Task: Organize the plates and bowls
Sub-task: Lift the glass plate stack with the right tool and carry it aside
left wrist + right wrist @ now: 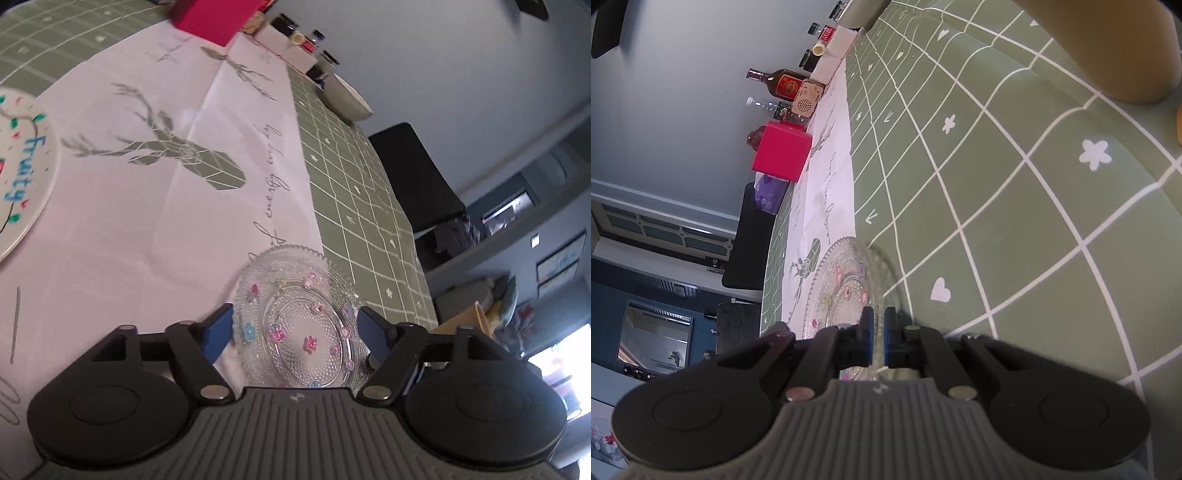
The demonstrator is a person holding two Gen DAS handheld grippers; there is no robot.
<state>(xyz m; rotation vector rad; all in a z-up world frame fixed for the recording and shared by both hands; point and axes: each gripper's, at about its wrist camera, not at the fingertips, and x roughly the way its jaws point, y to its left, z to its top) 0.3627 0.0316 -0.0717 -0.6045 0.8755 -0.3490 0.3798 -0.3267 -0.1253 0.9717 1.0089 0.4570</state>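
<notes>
Right gripper (pixel 876 334) grips glass plate (pixel 846 291) (empty).

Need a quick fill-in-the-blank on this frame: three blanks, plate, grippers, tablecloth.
1. The clear glass plate is decorated with small coloured ____.
2. The right gripper is ____ on the glass plate's rim.
3. The left gripper is ____, its blue pads on either side of the plate.
4. The painted plate carries the blue word ____.

Missing words: flowers; shut; open; fruity
</notes>
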